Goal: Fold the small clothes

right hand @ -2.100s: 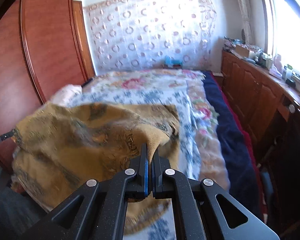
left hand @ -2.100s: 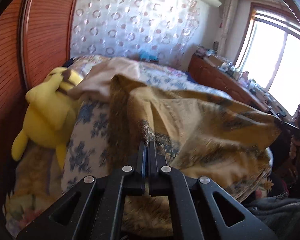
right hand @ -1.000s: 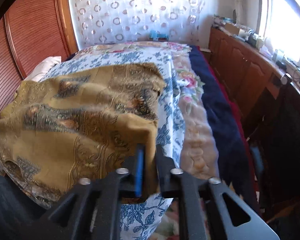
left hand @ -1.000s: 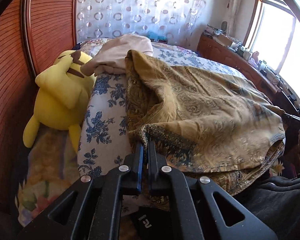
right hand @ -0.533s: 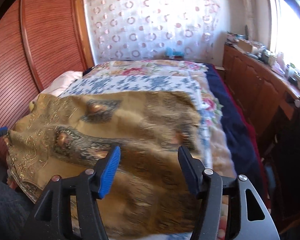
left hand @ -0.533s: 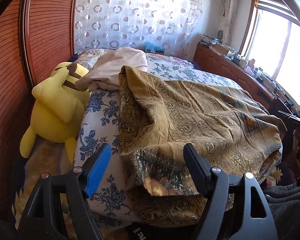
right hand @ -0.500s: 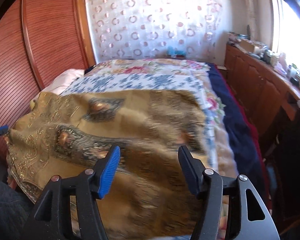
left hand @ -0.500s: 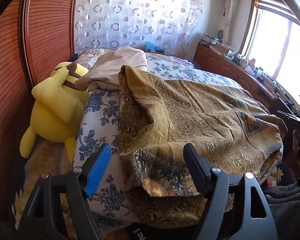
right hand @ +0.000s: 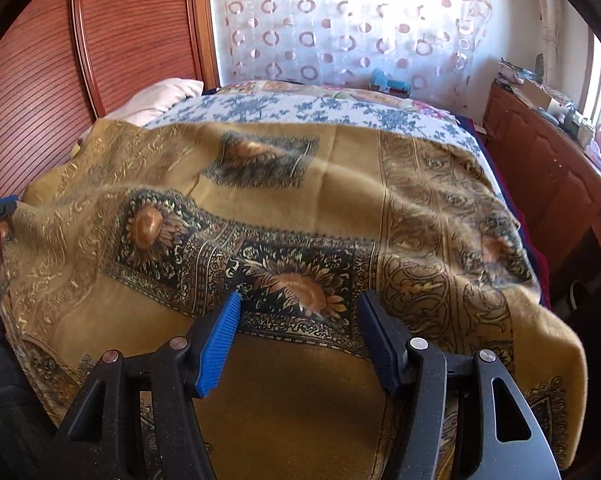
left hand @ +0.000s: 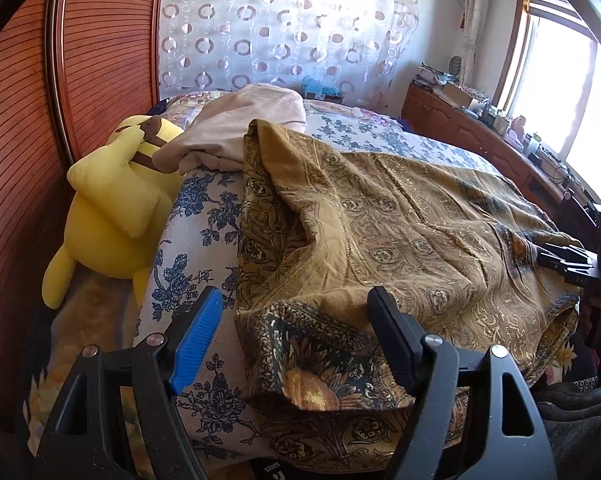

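1. The mustard-gold patterned cloth with dark sunflower panels (left hand: 400,232) (right hand: 300,208) lies spread over the blue-flowered white bedspread (left hand: 204,216), filling the centre of both views.
2. The left gripper (left hand: 294,336) sits at the lower centre of its view, jaws spread wide, holding nothing, with a folded corner of the cloth between them.
3. The right gripper (right hand: 300,336) is likewise wide apart and empty, low above the cloth.
4. A yellow plush toy (left hand: 112,208) leans at the left of the left wrist view, beside a beige folded garment (left hand: 244,120).

Scarf (left hand: 400,232) on bed (left hand: 196,240), toy (left hand: 112,204) left
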Tool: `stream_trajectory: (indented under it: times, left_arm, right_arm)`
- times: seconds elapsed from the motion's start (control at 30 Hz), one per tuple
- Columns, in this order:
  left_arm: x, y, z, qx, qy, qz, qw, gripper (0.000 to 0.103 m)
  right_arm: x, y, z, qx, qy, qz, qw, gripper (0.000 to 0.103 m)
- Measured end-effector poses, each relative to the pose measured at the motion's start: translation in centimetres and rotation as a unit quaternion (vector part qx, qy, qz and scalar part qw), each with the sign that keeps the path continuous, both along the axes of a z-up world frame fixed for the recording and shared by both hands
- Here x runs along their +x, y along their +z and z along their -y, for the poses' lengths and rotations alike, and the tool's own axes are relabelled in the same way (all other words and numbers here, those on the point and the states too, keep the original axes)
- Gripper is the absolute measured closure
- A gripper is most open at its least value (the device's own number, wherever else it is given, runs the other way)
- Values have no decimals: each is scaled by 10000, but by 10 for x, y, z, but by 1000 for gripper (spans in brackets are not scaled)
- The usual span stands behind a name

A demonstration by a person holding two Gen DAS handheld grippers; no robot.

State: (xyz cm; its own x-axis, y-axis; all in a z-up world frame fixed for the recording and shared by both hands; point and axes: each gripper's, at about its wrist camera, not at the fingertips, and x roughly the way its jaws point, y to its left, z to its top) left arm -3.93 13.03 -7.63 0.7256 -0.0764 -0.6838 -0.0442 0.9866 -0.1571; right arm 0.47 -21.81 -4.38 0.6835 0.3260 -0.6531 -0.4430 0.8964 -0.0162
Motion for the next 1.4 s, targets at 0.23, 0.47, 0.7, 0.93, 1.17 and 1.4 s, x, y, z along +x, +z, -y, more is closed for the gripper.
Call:
stream_trajectory:
  times: [0.23, 0.47, 0.7, 0.93, 1.17, 1.4]
  left_arm:
    - [-1, 2, -2, -24, 74, 59, 10000, 27]
    - [9, 4, -20, -380, 261, 151, 9988, 27]
    - [20, -15, -27, -584, 355, -124, 9976, 27]
    - [22, -29, -24, -666, 247, -306, 9970, 44]
    - [19, -31, -17, -677, 135, -241, 9973, 70]
    - [20, -15, -3, -921, -149, -30, 9956, 95]
  right_arm:
    - [-6, -5, -6, -88, 30, 174, 9998, 33]
    - [-17, -12, -10, -22, 58, 376, 9993, 19]
    - [-22, -18, -16, -77, 40, 477, 9988, 18]
    - [-28, -16, -8, -67, 23, 516, 9986, 18]
    - [-28, -15, -8, -68, 27, 514, 9987, 18]
    - [-27, -15, -8, -67, 31, 510, 9987, 18]
